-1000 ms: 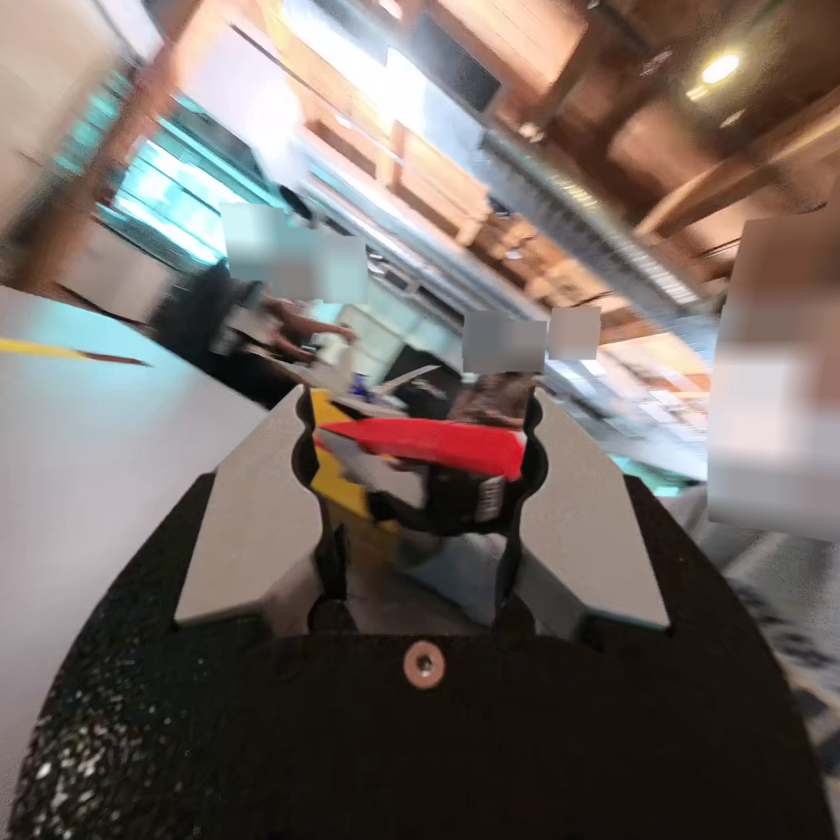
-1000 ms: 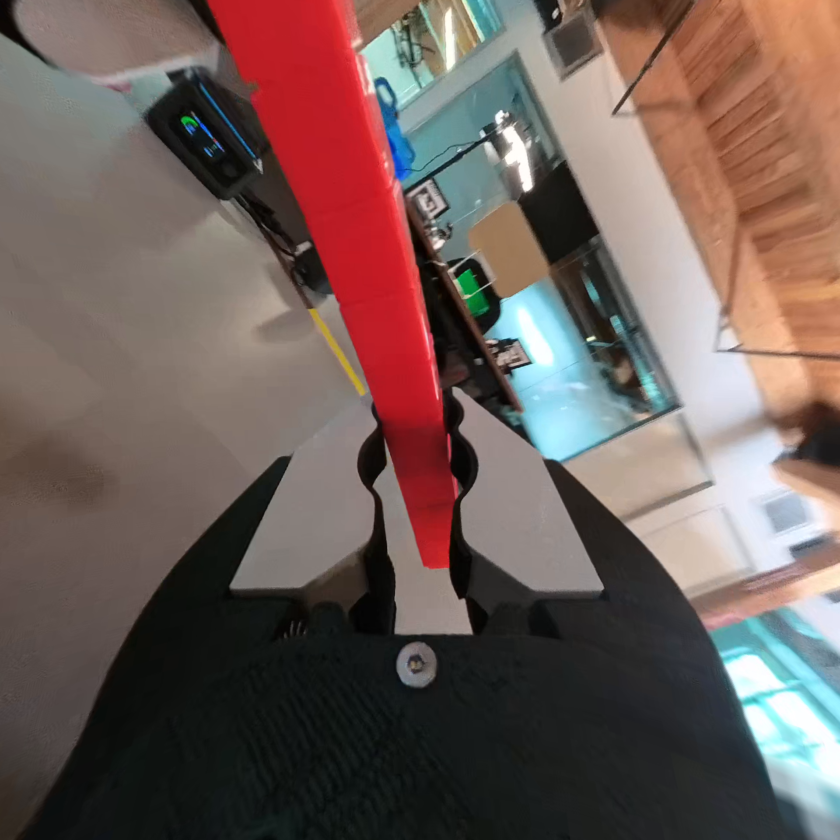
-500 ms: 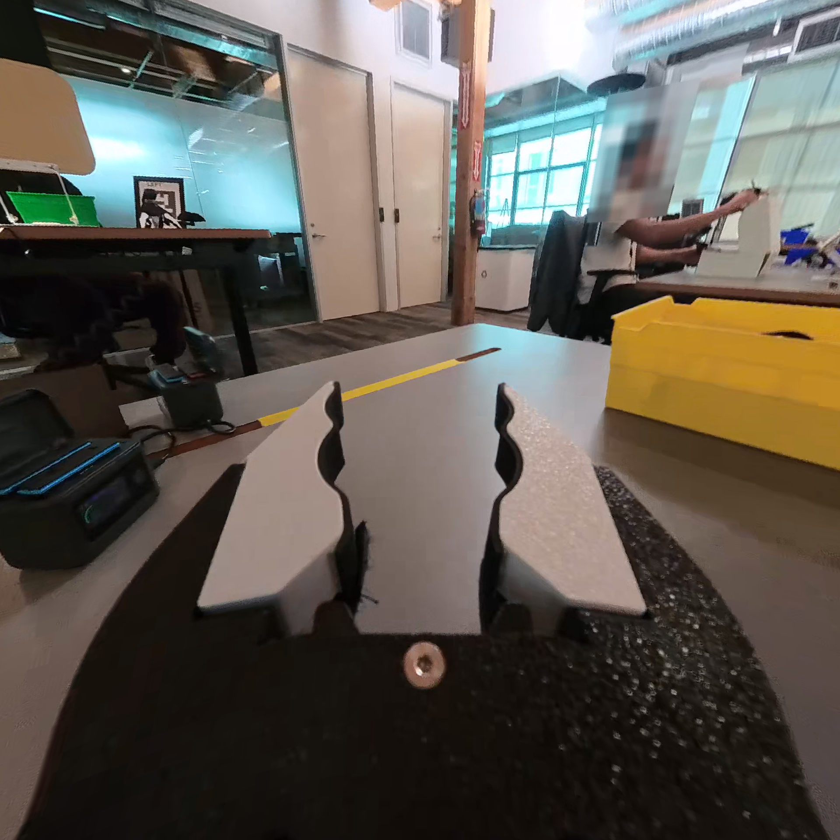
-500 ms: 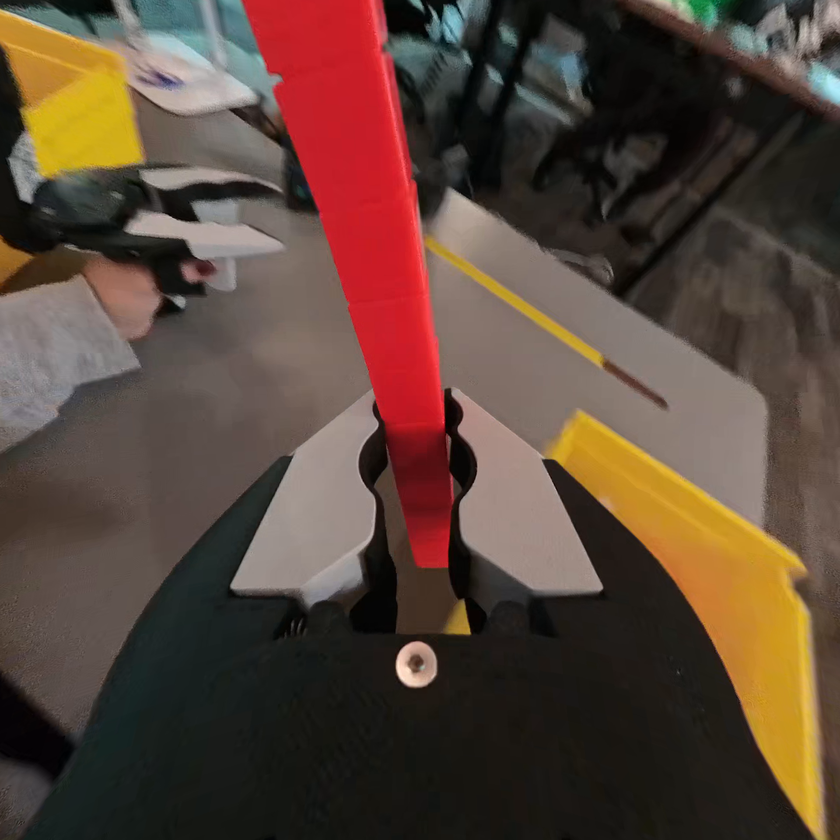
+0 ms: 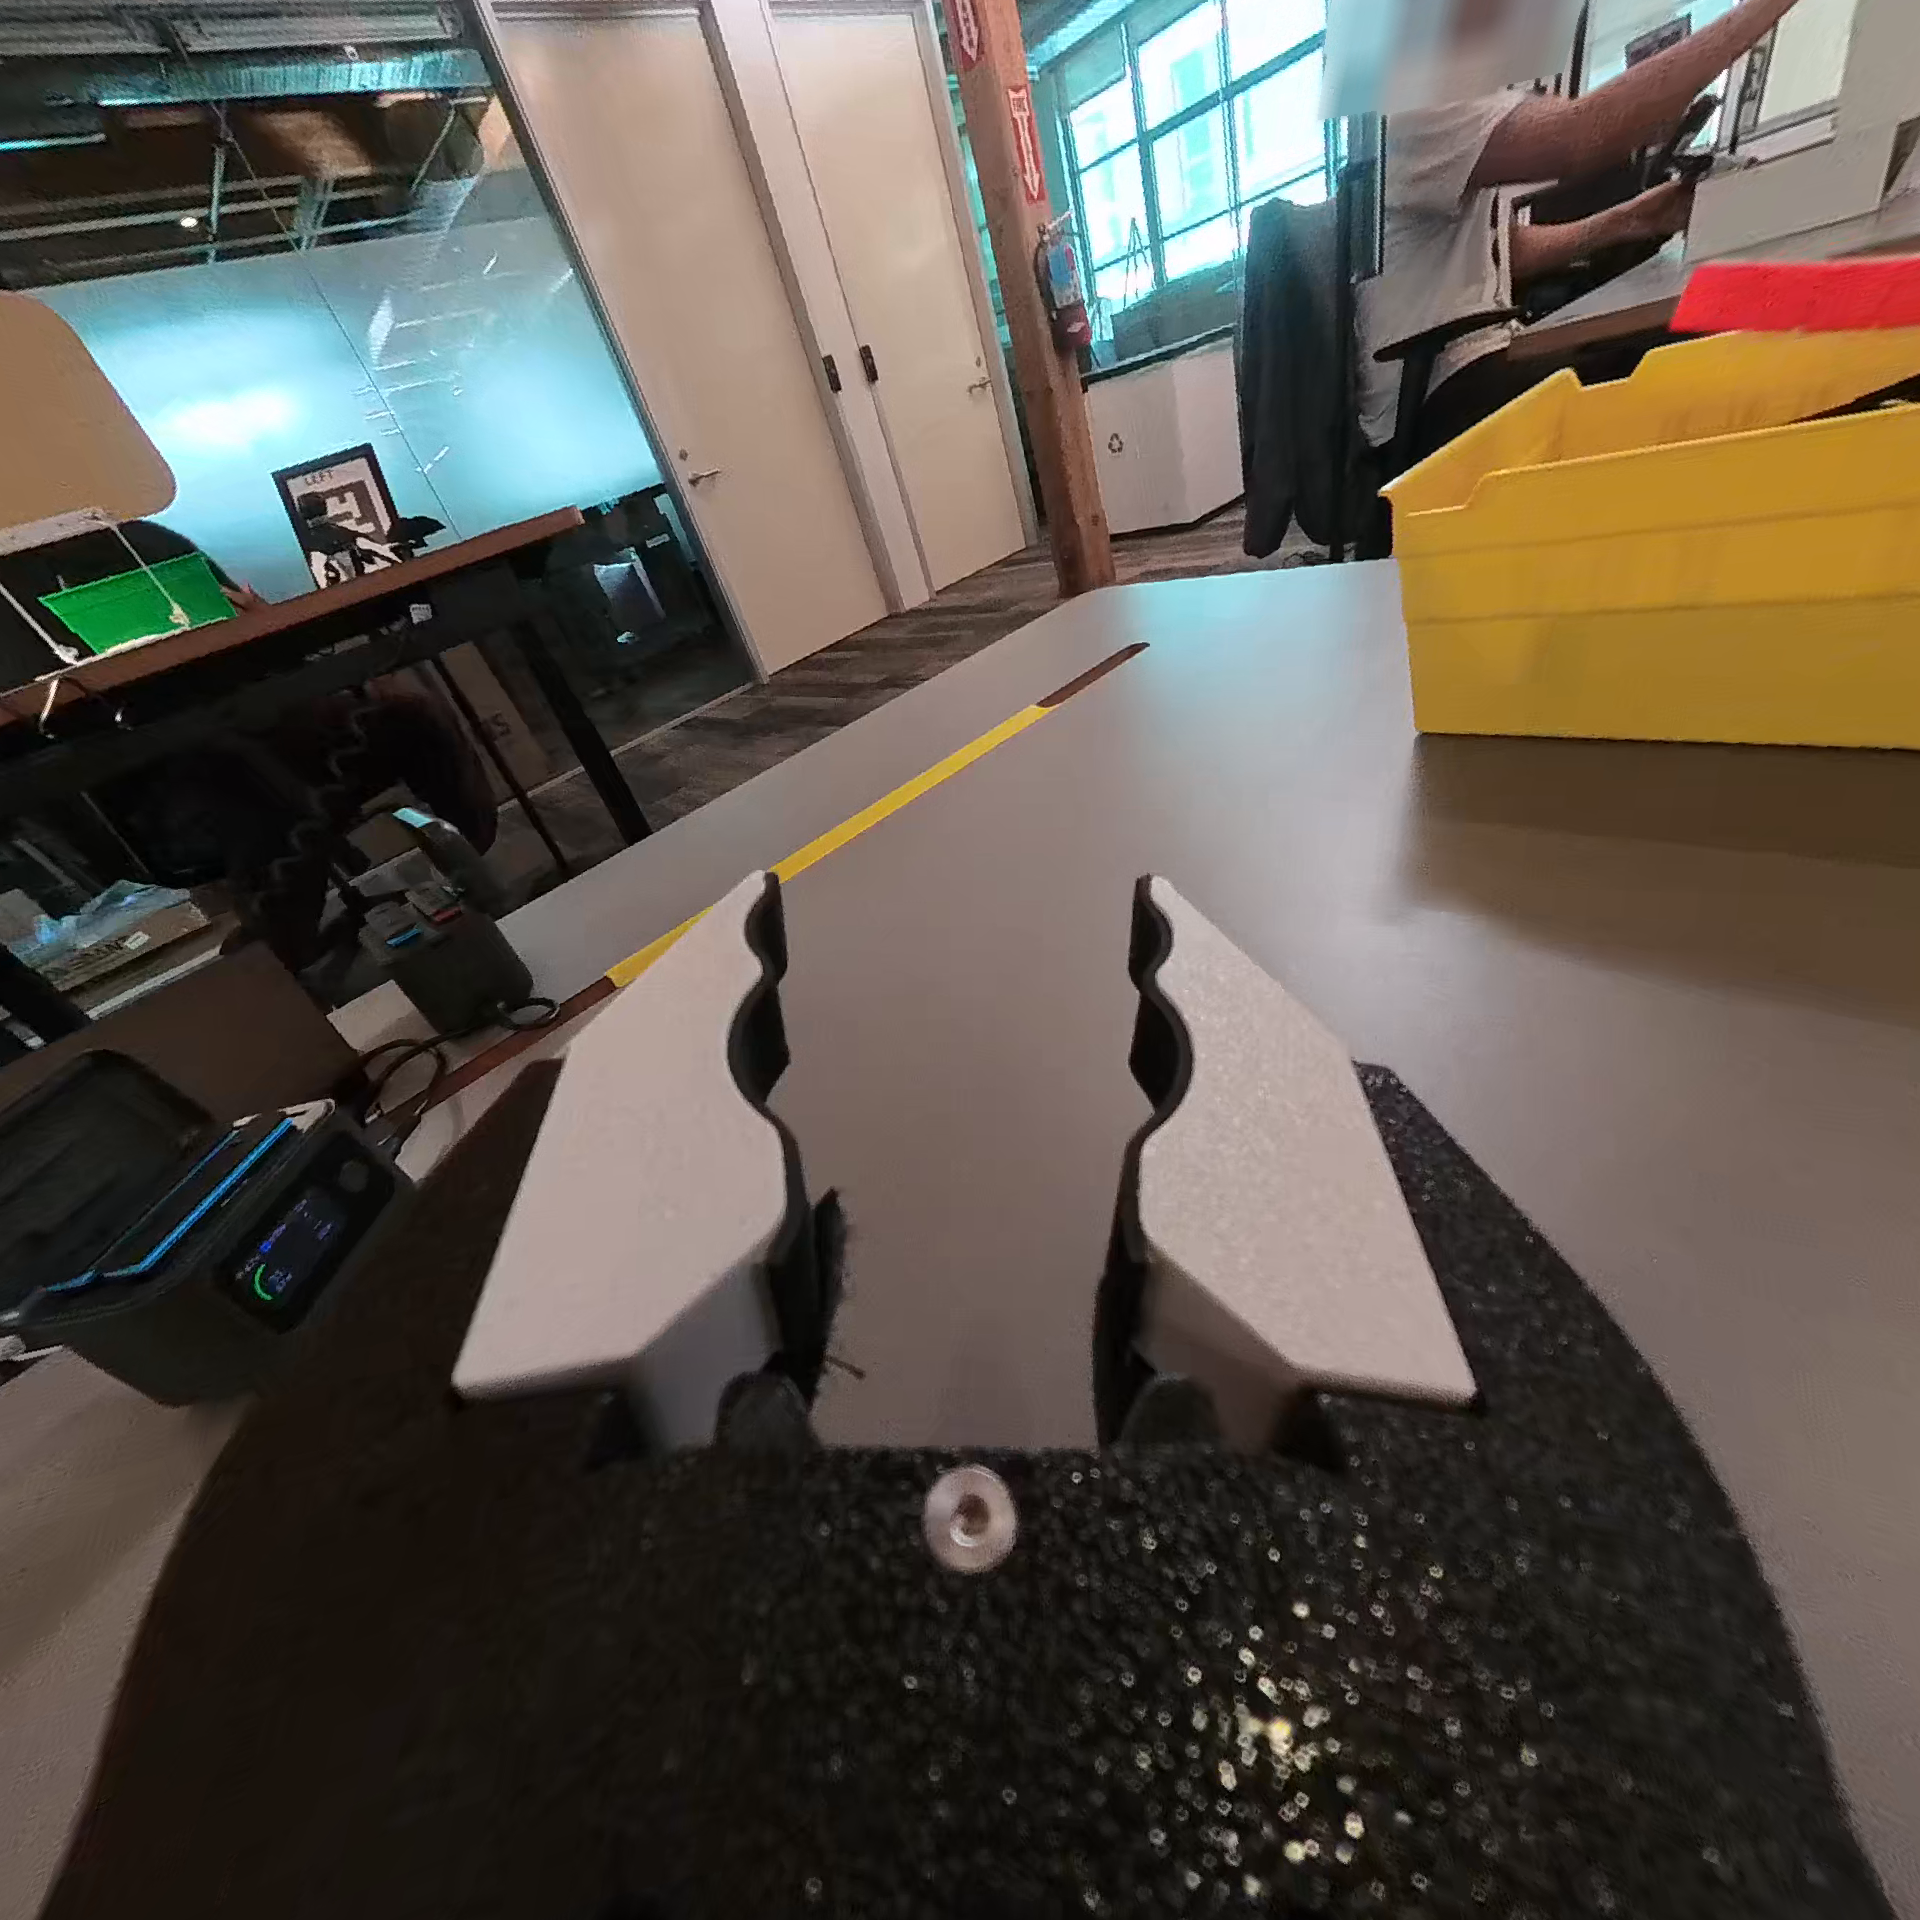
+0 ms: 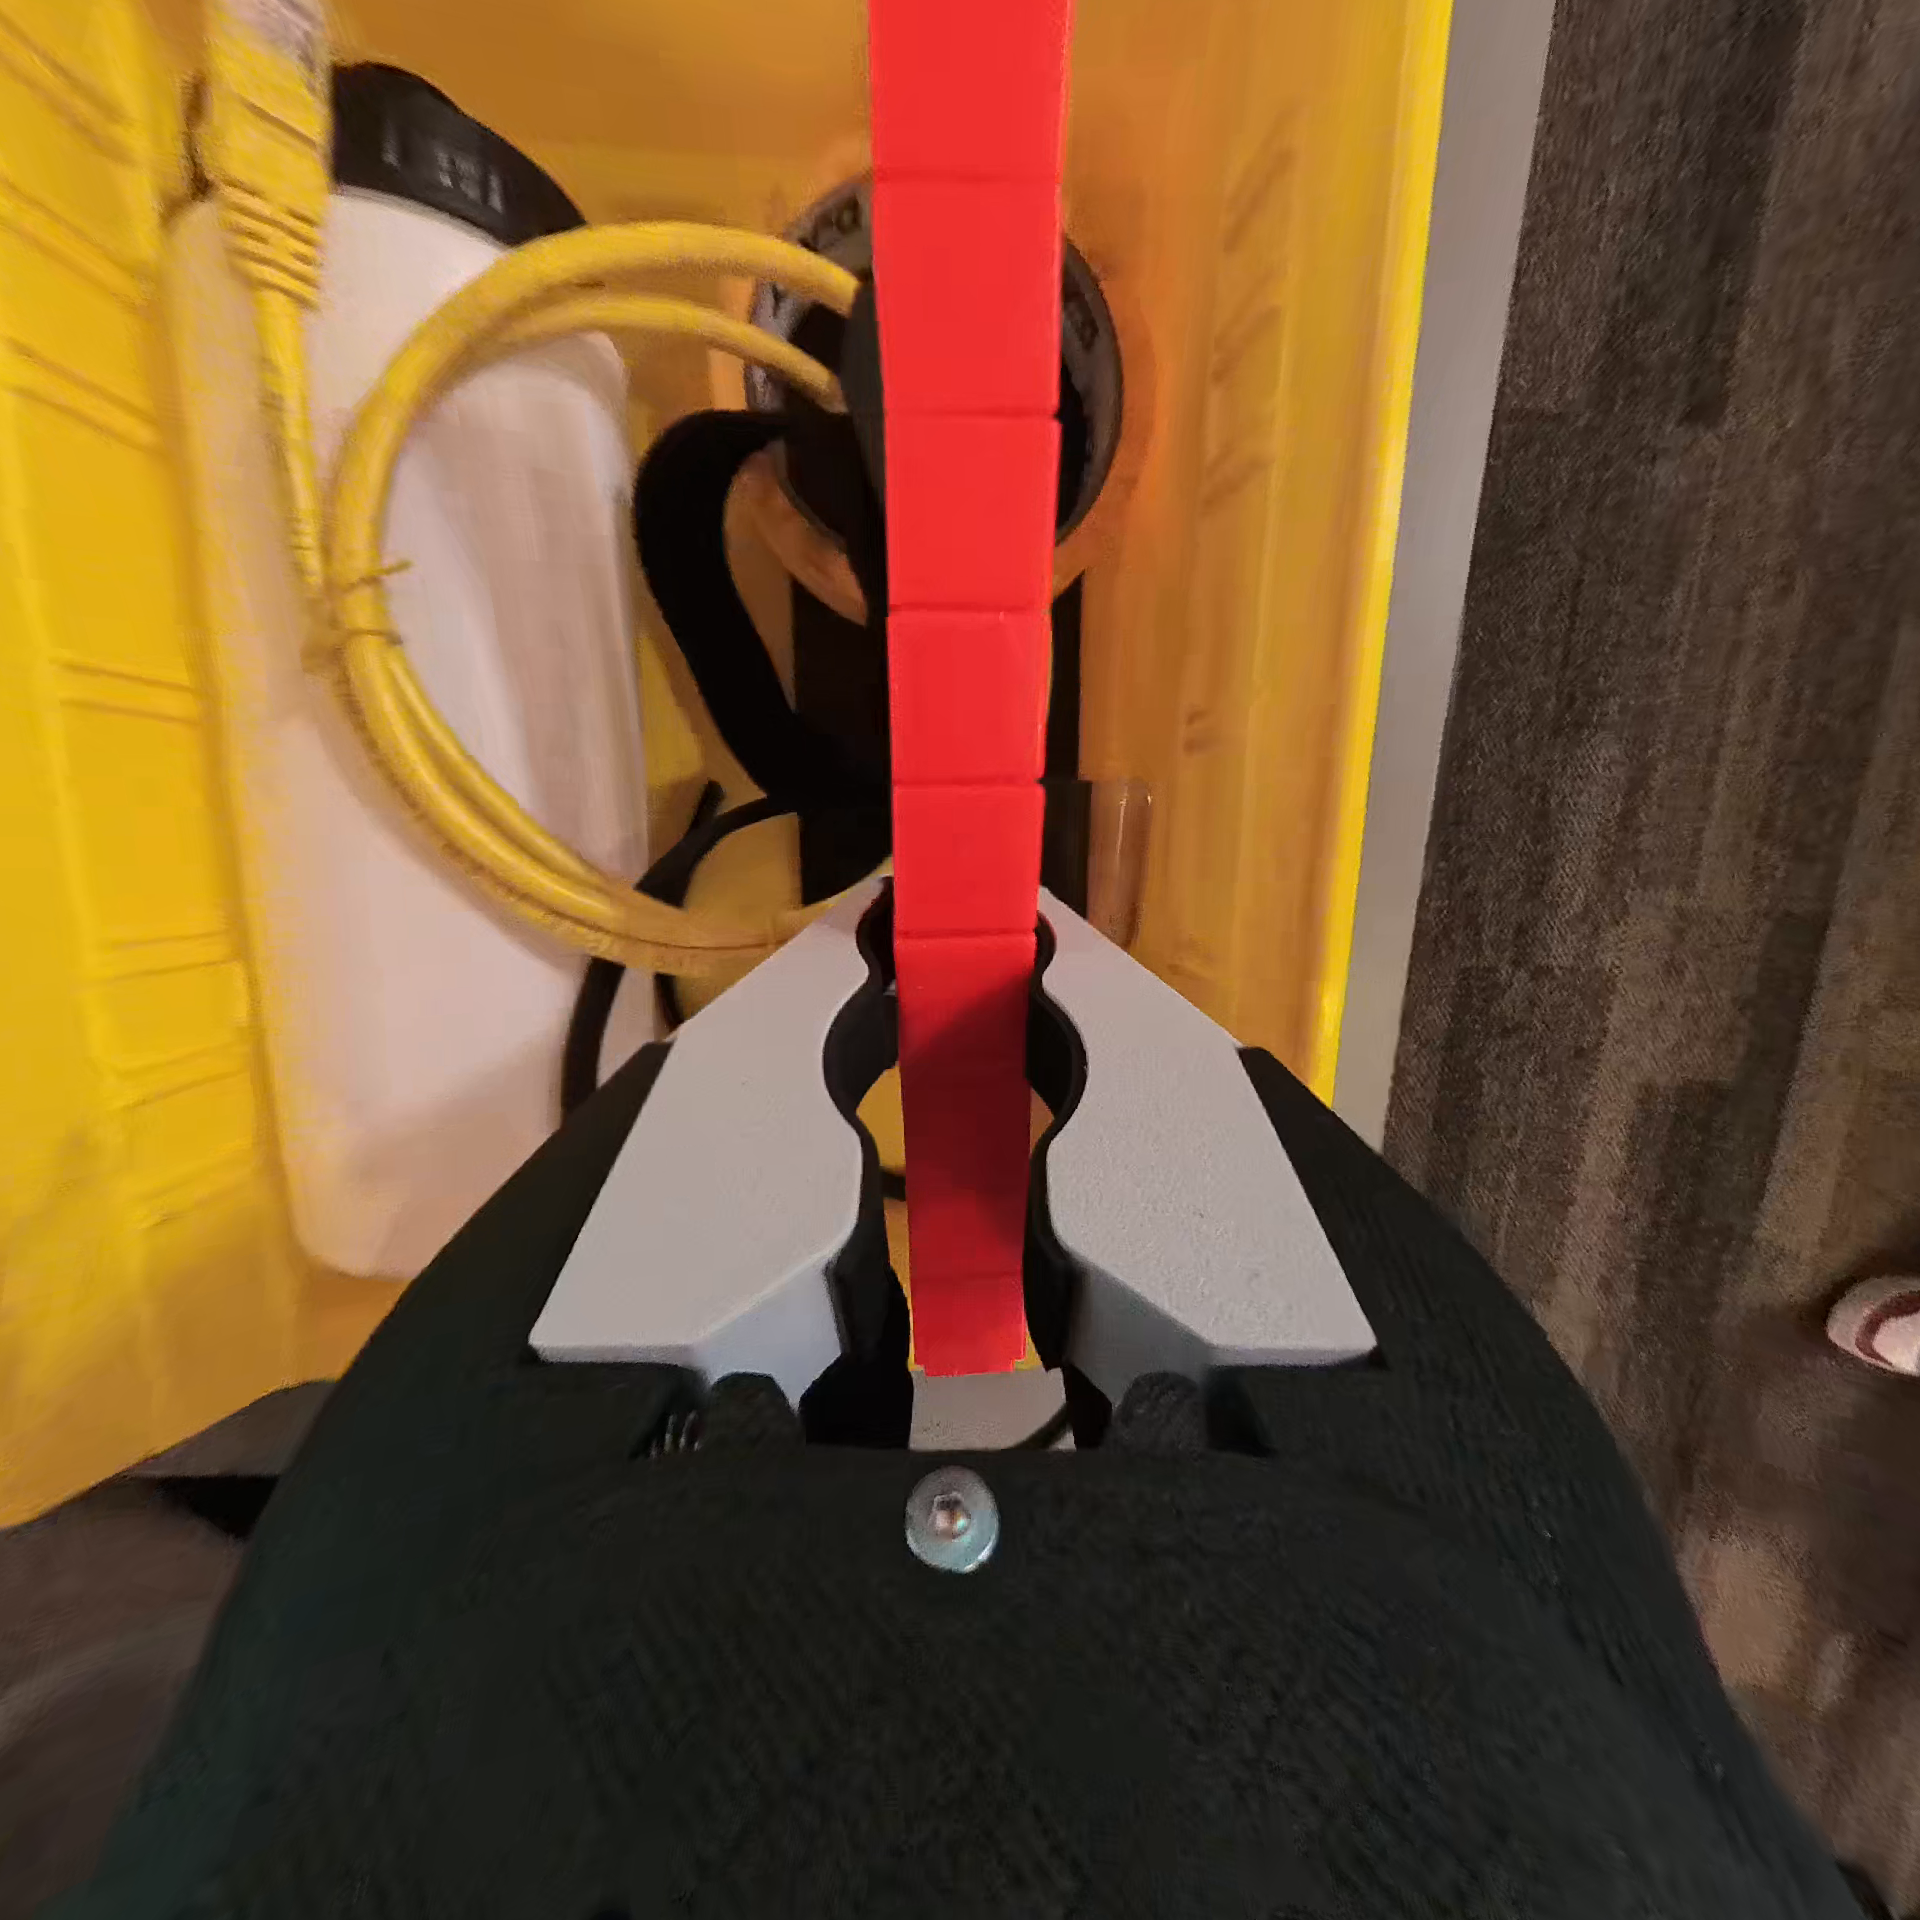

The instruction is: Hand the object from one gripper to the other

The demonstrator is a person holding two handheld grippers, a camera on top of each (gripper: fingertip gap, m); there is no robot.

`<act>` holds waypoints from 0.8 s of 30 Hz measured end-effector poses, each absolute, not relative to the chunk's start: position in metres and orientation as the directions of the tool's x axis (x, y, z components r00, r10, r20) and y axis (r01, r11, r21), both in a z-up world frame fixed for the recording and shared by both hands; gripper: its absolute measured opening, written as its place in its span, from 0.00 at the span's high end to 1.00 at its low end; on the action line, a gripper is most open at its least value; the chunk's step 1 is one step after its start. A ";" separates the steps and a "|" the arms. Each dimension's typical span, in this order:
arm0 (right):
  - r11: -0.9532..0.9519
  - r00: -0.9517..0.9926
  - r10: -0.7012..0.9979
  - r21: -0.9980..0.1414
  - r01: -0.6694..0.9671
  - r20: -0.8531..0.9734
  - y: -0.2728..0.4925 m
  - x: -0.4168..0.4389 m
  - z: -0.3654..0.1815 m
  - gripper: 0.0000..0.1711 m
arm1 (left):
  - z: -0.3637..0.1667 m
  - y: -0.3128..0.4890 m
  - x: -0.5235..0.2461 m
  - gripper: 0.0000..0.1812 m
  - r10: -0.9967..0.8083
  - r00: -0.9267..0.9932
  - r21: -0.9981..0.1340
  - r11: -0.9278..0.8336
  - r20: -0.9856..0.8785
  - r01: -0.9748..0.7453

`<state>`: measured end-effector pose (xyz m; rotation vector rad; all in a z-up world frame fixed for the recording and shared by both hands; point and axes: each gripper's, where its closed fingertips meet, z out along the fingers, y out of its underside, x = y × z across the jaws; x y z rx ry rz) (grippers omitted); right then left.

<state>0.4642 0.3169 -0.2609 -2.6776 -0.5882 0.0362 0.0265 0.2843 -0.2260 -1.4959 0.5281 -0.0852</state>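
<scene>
Matt red segmented bar point(image 6: 966, 644), clamped between smooth grey plastic fingers point(image 6: 1174, 1174). Beyond the fingertips: glossy yellow plastic bin point(image 6: 1340, 436), smooth yellow cable point(image 6: 416, 665). Under the left fingers point(image 5: 644, 1164): smooth semi-matt table point(image 5: 1507, 987).

An open-plan office is being shown: glass-walled meeting rooms point(image 5: 343, 416), plain white doors point(image 5: 675, 343) and a timber column point(image 5: 1029, 291) are being seen beyond a grey table point(image 5: 1299, 883). A person point(image 5: 1475, 197) is being seated at a neighbouring desk point(image 5: 1621, 301), and carpet point(image 6: 1683, 623) is being laid underfoot.
</scene>
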 end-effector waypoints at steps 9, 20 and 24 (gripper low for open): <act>-0.817 0.929 0.337 -0.442 0.369 0.153 0.327 0.470 -0.260 0.75 | -0.226 0.286 0.027 0.63 -0.373 0.887 -0.962 0.091 -0.273 -0.258; 0.070 0.793 0.541 -0.955 0.290 0.280 0.295 0.246 -0.117 0.69 | -0.224 0.286 0.028 0.63 -0.348 0.886 -0.952 0.106 -0.307 -0.289; 0.285 0.722 0.615 -0.943 0.171 0.317 0.277 0.153 -0.129 0.68 | -0.222 0.285 0.026 0.63 -0.333 0.891 -0.952 0.111 -0.308 -0.287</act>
